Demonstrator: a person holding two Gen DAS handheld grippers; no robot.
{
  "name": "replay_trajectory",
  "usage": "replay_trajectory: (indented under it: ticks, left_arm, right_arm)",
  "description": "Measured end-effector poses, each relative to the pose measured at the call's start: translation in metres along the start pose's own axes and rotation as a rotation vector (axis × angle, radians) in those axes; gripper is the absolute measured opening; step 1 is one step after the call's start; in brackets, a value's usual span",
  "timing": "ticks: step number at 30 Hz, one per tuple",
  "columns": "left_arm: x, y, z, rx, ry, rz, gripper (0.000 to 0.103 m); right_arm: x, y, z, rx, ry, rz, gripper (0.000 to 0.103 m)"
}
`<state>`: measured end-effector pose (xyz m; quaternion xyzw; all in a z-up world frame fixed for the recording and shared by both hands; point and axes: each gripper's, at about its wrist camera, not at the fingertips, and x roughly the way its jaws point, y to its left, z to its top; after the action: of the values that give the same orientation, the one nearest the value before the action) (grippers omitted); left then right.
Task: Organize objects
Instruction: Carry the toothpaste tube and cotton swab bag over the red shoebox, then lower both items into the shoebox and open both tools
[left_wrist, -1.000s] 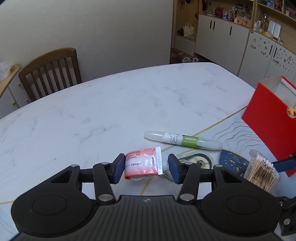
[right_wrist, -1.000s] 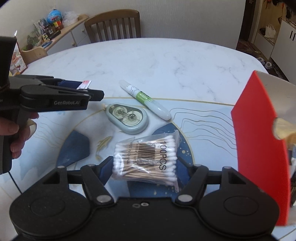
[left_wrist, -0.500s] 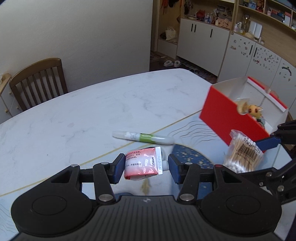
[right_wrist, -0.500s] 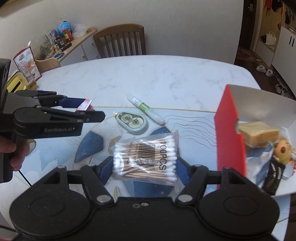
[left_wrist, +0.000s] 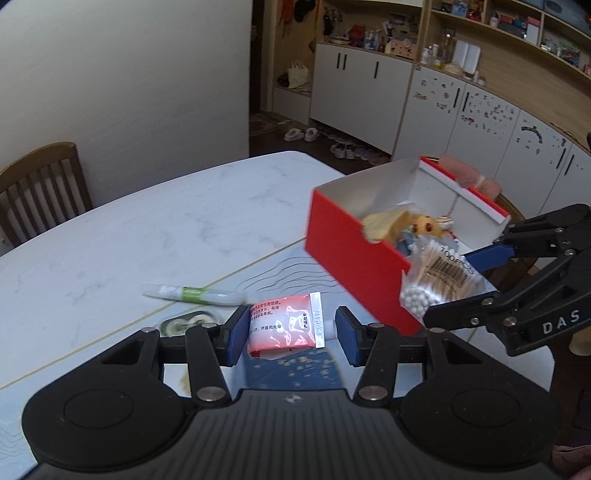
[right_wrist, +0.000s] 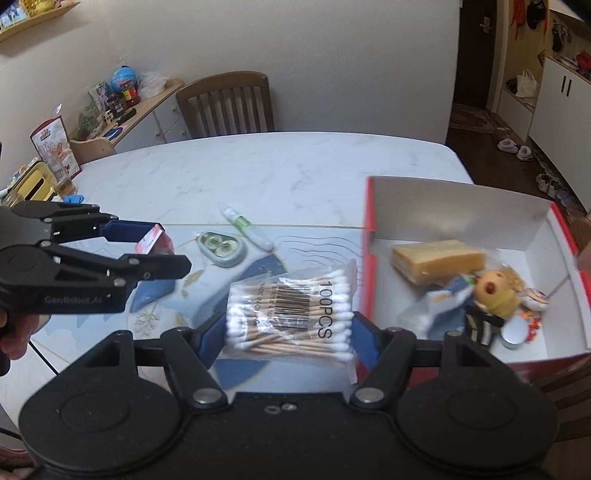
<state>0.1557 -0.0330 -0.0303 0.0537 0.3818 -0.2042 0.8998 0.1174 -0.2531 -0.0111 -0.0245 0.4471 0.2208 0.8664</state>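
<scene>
Ahead of both my grippers lies the white marble table (left_wrist: 155, 236), and on its near part a blue patterned mat (right_wrist: 258, 266). To the right of my right jaws stands the red box (left_wrist: 343, 240), open on top and white inside; in it I see a yellow block (right_wrist: 436, 258), a small doll (right_wrist: 491, 291) and some smaller things that I cannot name.

The right gripper (right_wrist: 288, 328) is clamped on the bag of cotton swabs (right_wrist: 291, 314) — the bag sits crosswise between the two blue pads, marked "100PCS", and it hangs above the mat just beside the box's left wall. In the left wrist view the same bag is at the near corner of the box, level with its rim.

The left gripper (left_wrist: 291, 328) holds the small red-and-white tube (left_wrist: 284, 325). The tube's one end presses on the left pad; its white cap seems to reach the right pad, so the jaws are closed on it, with the tube lifted above the mat.

Beyond the left jaws, on the table, lies a correction tape dispenser (right_wrist: 221, 247), and just behind it a white-and-green pen-shaped tube (left_wrist: 195, 293) — both well apart from the box.
</scene>
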Motion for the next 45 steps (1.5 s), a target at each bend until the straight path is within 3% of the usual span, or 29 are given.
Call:
replay_trajectory:
  ticks: [16, 26, 37, 45]
  left_arm:
    - [0.053, -0.115, 0.037, 0.085, 0.032, -0.078, 0.05]
    - [0.094, -0.16, 0.066, 0.105, 0.049, -0.082, 0.05]
    - [0.149, -0.179, 0.089, 0.079, 0.102, -0.031, 0.05]
    - [0.175, -0.185, 0.095, 0.086, 0.122, 0.015, 0.05]
  right_arm:
    - [-0.039, -0.115, -0.025, 0.076, -0.031, -0.056, 0.07]
    - [-0.042, -0.178, -0.025, 0.118, -0.042, -0.079, 0.07]
    - [-0.009, -0.221, 0.004, 0.145, -0.029, -0.086, 0.07]
    - [0.036, -0.229, 0.024, 0.128, 0.021, -0.109, 0.07]
